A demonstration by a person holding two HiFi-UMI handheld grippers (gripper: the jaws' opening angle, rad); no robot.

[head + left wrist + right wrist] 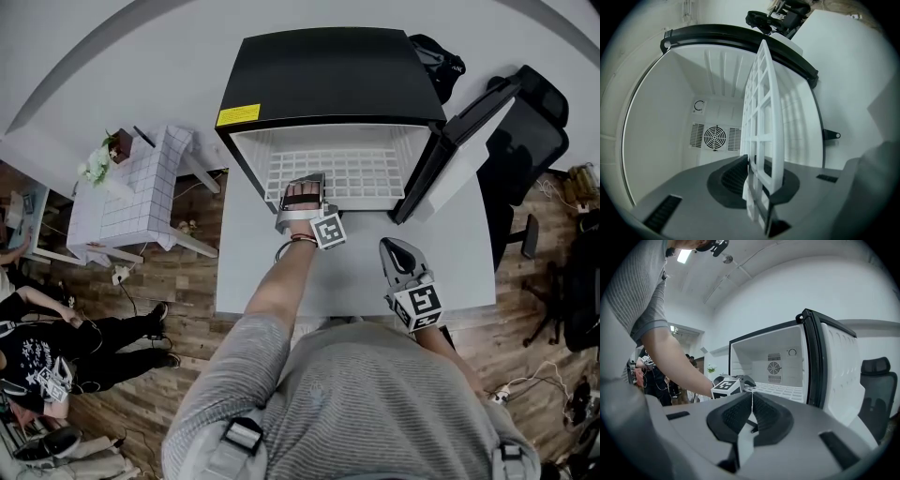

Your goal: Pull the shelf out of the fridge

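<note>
A black mini fridge (319, 70) stands on a white table (244, 272) with its door (459, 155) swung open to the right. A white grid shelf (352, 173) lies in its white interior. My left gripper (305, 190) is at the shelf's front edge and is shut on it. In the left gripper view the shelf (761, 117) runs edge-on between the pads of the left gripper (757, 180), with a round fan grille (715, 137) on the back wall. My right gripper (392, 247) hovers over the table before the door, shut and empty, its pads meeting in the right gripper (752, 411) view.
A black office chair (539, 122) stands right of the open door. Left of the white table is a small table with a checked cloth (131, 192) and flowers (97, 161). People (56, 347) sit on the wooden floor at the far left.
</note>
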